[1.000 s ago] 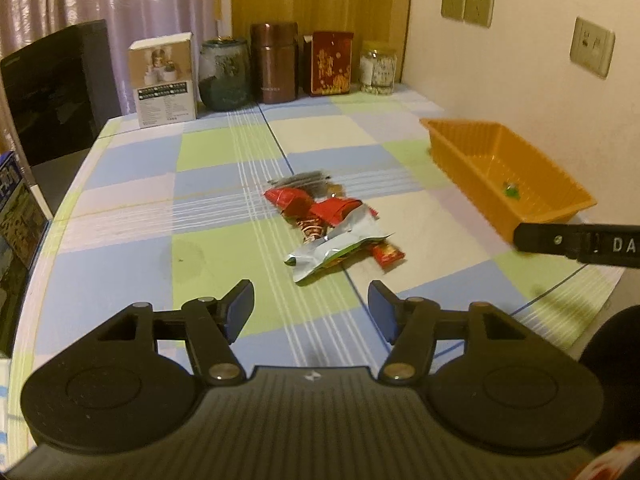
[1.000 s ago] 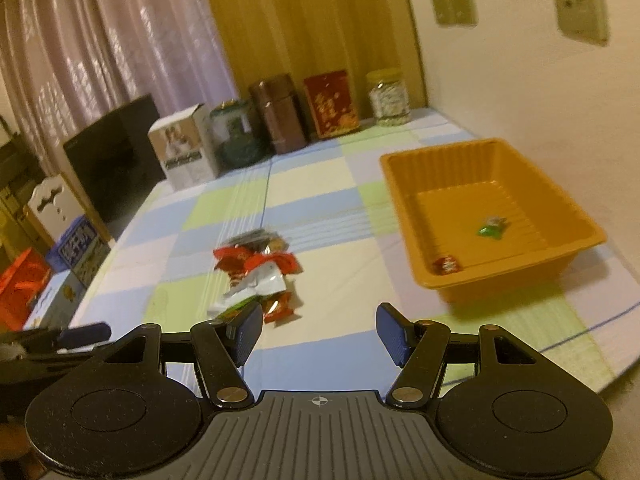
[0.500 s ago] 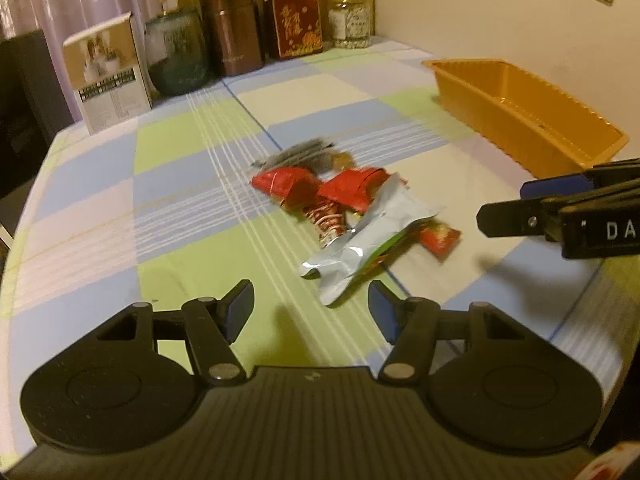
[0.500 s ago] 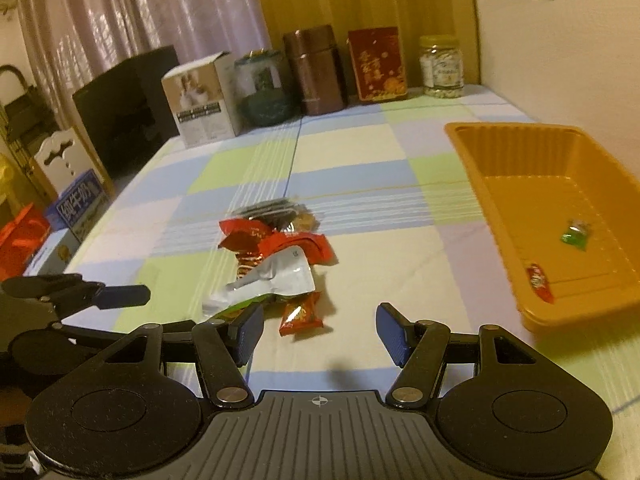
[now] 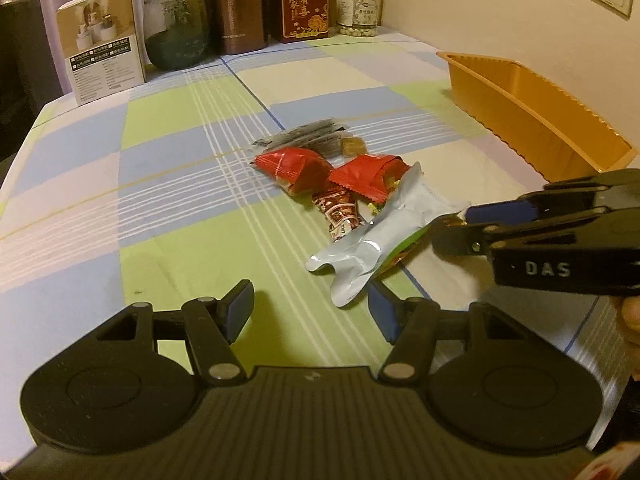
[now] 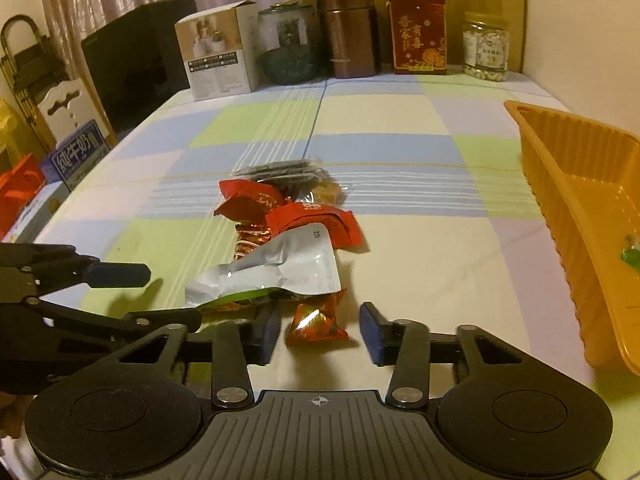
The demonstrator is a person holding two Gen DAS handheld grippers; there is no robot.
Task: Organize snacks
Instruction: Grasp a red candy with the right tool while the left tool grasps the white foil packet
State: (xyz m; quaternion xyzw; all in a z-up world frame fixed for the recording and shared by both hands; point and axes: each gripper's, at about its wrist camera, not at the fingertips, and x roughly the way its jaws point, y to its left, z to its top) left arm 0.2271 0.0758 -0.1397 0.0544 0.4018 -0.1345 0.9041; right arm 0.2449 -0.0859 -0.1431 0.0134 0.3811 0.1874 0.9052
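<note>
A pile of snacks lies mid-table: two red packets (image 5: 296,166) (image 6: 248,200), dark sachets (image 5: 304,140), and a silver pouch (image 5: 384,236) (image 6: 288,268). My right gripper (image 6: 320,332) straddles a small red-orange packet (image 6: 316,320). Its jaws are closing, with a thin gap still showing on each side of the packet. From the left wrist view it (image 5: 452,232) reaches in from the right beside the pouch. My left gripper (image 5: 310,314) (image 6: 174,292) stands open just short of the pouch's near end. The orange tray (image 5: 520,104) (image 6: 560,168) sits at the right.
Along the table's far edge stand a white box (image 5: 104,44), a glass jar (image 5: 176,28), a brown canister (image 5: 240,12), a red box (image 5: 304,0) and a nut jar (image 5: 358,8). A green candy (image 6: 632,256) lies in the tray. A black chair (image 6: 136,60) stands at the left.
Both grippers have come down and closer to the snack pile. The right gripper's jaws have narrowed around the small red-orange packet. The left jaws keep the same width.
</note>
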